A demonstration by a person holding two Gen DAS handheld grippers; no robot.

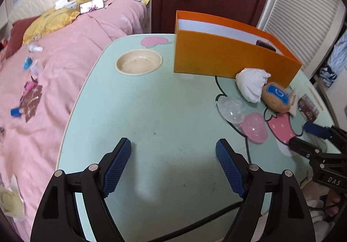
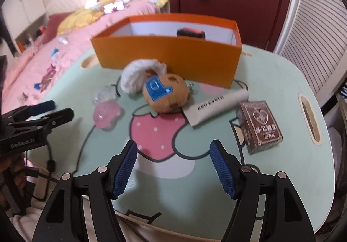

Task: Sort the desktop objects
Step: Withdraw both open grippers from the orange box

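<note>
Green table [image 2: 282, 177] fills both views. Orange box [image 2: 169, 62] upper centre of right view, dark item inside. Brown plush [image 2: 166, 94] mid-frame, touching white cloth [image 2: 138, 75] and white tube [image 2: 216, 107]. Brown card box [image 2: 259, 127] right. Pink case [image 2: 106, 115], clear case [image 2: 104, 93] left. Left gripper [image 1: 173, 159] wide open, empty. Right gripper [image 2: 173, 161] wide open, empty.

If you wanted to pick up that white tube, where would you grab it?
Probably across the middle of the white tube, coming from above with the right tongs. It lies flat and narrow; its middle is bare, while one end touches the brown plush.
</note>
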